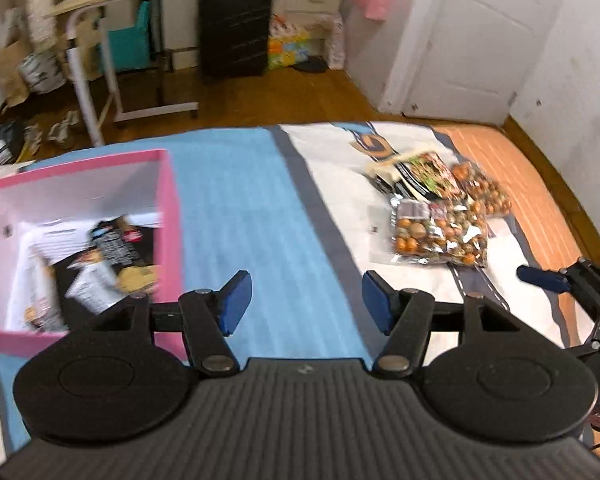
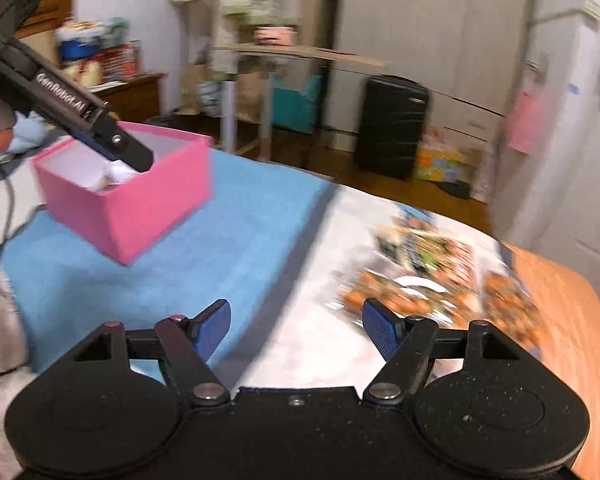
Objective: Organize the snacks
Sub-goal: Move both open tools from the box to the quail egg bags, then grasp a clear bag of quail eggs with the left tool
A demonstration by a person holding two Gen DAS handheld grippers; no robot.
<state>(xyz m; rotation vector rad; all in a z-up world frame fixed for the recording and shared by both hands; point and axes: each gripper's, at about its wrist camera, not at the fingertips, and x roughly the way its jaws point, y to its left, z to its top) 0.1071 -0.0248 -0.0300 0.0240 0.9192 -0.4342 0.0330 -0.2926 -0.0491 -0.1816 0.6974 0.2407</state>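
Snacks [image 2: 432, 280] lie ahead-right of right hand-held gripper [image 2: 296, 328], jaws spread, empty; nearer than left hand-held gripper [image 1: 306, 300], also spread, beside box [image 1: 172, 216].

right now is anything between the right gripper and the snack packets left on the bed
Nothing visible. The right gripper is open and empty, and only bare bedspread lies between it and the snack packets. The pink box sits off to the left.
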